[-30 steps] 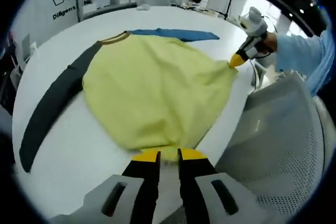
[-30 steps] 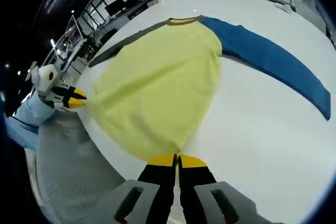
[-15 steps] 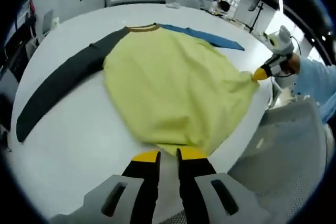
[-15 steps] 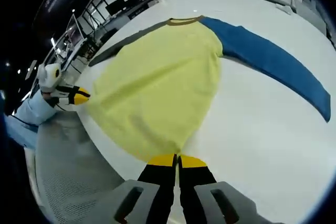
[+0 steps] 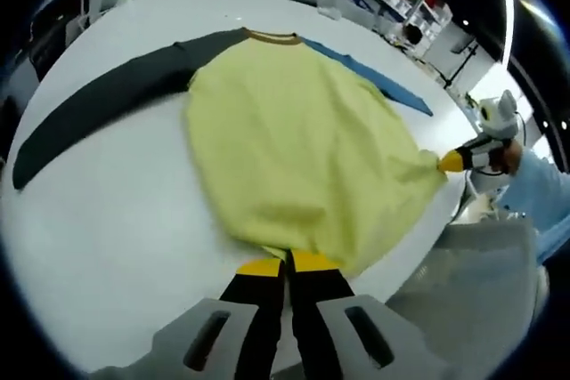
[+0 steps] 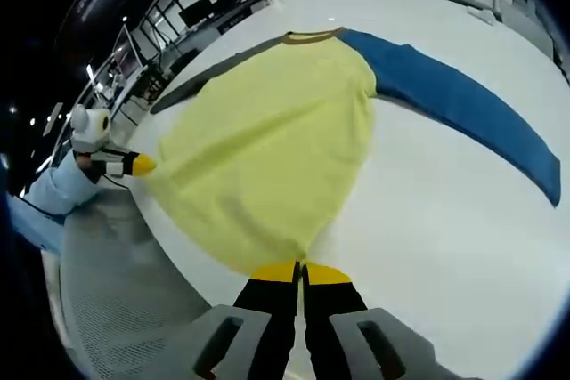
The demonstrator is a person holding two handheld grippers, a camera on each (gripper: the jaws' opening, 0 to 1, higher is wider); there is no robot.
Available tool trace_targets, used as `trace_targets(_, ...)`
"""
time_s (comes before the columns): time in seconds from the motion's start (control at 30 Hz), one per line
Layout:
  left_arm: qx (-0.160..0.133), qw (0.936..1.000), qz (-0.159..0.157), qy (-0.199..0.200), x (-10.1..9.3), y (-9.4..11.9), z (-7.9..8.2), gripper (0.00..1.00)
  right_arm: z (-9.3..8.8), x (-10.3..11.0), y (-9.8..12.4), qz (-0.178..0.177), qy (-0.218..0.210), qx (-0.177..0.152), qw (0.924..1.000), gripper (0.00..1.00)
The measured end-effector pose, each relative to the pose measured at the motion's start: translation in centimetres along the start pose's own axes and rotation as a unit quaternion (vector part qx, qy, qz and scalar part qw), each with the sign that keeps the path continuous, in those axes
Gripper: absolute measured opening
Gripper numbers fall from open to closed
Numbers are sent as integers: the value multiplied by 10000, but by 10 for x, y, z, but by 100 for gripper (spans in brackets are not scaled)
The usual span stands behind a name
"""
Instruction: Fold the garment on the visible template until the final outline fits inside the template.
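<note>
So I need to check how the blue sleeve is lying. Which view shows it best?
The right gripper view: the blue sleeve runs there at full length, flat on the white table, from the shoulder to its far end. In the left gripper view the blue sleeve is a thin strip behind the yellow body.

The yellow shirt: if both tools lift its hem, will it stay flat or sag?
The yellow shirt would probably sag: the cloth already puckers toward each closed tool. Its sleeves lie loose on the table, so they would likely drag.
</note>
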State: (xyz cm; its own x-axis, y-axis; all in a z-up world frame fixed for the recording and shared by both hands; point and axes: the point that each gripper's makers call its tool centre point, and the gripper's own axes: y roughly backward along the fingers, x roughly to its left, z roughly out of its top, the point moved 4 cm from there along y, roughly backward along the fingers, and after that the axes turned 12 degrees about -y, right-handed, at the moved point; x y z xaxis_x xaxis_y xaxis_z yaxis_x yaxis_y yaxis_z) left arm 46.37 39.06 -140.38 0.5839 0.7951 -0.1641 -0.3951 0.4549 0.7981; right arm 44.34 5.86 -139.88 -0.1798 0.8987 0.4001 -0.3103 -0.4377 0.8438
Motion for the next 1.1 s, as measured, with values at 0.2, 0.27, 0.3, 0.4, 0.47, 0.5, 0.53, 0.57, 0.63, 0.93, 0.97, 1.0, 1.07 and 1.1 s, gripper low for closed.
trace_targets(0.2, -175, 9983, 498, -233, -4, 27, 4, 0, 2, 0, 1, 1, 15, -16, 10000, 0)
trace_targets(0.27, -182, 9974, 641, -290, -6, 31, 0, 0, 1, 1, 1, 6, 25, -9, 10000, 0)
trace_targets(0.3, -176, 9973, 659, -290, -8, 32, -2, 0, 1, 2, 0, 10, 28, -8, 10000, 0)
trace_targets(0.4, 30, 9977, 654, -180, -12, 31, -13, 0, 0, 2, 0, 5, 45, 23, 10000, 0)
trace_targets(0.47, 232, 9976, 630, -194, -15, 28, -22, 1, -1, 2, -1, -13, 77, 52, 10000, 0)
trace_targets(0.5, 306, 9974, 610, -211, -17, 25, -26, 1, -1, 2, -1, -29, 103, 63, 9999, 0)
trace_targets(0.53, 360, 9974, 594, -215, -17, 24, -28, 1, -2, 2, -1, -44, 125, 71, 9999, 0)
trace_targets(0.57, 406, 9973, 550, -257, -19, 23, -29, 1, -2, 1, -2, -57, 153, 82, 9998, 0)
trace_targets(0.63, 456, 9971, 556, -264, -17, 24, -30, 1, -2, 1, -1, -66, 169, 93, 9998, 0)
trace_targets(0.93, 537, 9961, 638, -291, -7, 44, -37, 5, -8, -7, 1, -179, 182, 143, 9996, 0)
trace_targets(0.97, 473, 9958, 712, -323, -4, 47, -35, 5, -9, -8, 2, -175, 151, 158, 9996, 0)
trace_targets(1.0, 278, 9955, 814, -396, 0, 49, -29, 4, -10, -8, 2, -179, 138, 169, 9996, 0)
trace_targets(1.07, 164, 9950, 853, -502, 3, 50, -22, 4, -12, -9, 3, -186, 105, 245, 9995, 0)
trace_targets(1.1, 133, 9946, 869, -557, 3, 50, -19, 4, -13, -9, 3, -191, 110, 276, 9994, 0)
